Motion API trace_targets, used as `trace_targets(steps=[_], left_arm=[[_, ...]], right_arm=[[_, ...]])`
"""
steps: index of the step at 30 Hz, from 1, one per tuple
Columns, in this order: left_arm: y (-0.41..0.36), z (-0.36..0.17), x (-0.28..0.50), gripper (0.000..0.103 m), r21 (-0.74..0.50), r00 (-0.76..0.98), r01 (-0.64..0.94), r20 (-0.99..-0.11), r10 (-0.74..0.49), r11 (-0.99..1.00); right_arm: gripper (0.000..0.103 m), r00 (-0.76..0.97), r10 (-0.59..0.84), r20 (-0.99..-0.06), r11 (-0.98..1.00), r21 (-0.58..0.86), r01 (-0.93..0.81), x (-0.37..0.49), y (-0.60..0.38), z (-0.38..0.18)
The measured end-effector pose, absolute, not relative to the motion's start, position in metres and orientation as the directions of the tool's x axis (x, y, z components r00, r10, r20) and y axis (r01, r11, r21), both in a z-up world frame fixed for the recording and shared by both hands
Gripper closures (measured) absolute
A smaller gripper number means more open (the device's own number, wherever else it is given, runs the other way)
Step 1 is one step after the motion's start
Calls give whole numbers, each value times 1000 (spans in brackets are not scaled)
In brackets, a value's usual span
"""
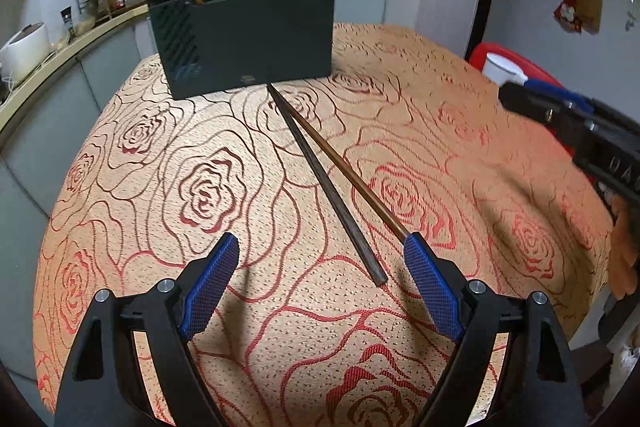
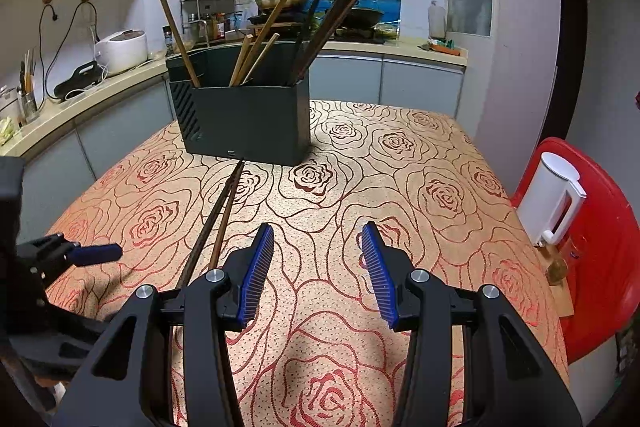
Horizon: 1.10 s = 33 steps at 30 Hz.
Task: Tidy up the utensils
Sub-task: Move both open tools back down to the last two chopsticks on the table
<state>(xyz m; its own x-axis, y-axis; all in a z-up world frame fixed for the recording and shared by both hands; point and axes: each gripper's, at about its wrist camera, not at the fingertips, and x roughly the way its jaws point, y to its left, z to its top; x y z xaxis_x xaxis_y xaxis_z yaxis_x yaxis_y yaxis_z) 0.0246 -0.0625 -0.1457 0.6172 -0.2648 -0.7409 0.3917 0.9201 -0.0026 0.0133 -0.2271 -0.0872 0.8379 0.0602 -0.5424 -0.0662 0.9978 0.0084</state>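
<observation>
So the utensil holder [image 2: 244, 119] sat toward the far side of the table [image 2: 420, 187], with several chopsticks standing in its compartments. Two loose chopsticks [image 1: 320, 175] lay on the cloth right in front of it, far tips together by its base, near ends spread apart. A kettle [image 2: 550, 199] was on a chair [image 2: 600, 267] off the table's right edge, kitchen counter [image 2: 100, 95] behind and to the left.

Matt dark wooden chopsticks [image 1: 320, 171] lie on woven rose-patterned cloth [image 1: 200, 195] before a matt plastic holder [image 1: 248, 43].
</observation>
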Motion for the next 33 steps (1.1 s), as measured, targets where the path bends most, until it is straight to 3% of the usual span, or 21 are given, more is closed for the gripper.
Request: trace_targets(steps=[8,16,25,29,32,33], left_arm=[[-65,-161,34,22,29,591,370,-779,-211,929],[-36,-156,34,22,21,623,317,-759,-191,948],[-19,-157,33,36,33,648,281,-744,-164,959],[-18,-159,31,36,2,640,291,-743,-193,957],[-19,-155,27,36,-21,649,304,-728,-223,952],[-20,-152,26,36,-29,654,311,-719,-235,950]], right_arm=[[58,835,61,-547,998,7,-69,13,-225,-90],[58,810,115,-576,990,-1,-141,9,-207,-104],[58,726,221,-651,957,2,-289,-2,-170,-141],[58,721,230,-654,948,-18,-319,-5,-154,-147],[62,729,204,-654,948,-54,-313,-5,-149,-150],[67,727,200,-657,948,-56,-312,-4,-149,-151]])
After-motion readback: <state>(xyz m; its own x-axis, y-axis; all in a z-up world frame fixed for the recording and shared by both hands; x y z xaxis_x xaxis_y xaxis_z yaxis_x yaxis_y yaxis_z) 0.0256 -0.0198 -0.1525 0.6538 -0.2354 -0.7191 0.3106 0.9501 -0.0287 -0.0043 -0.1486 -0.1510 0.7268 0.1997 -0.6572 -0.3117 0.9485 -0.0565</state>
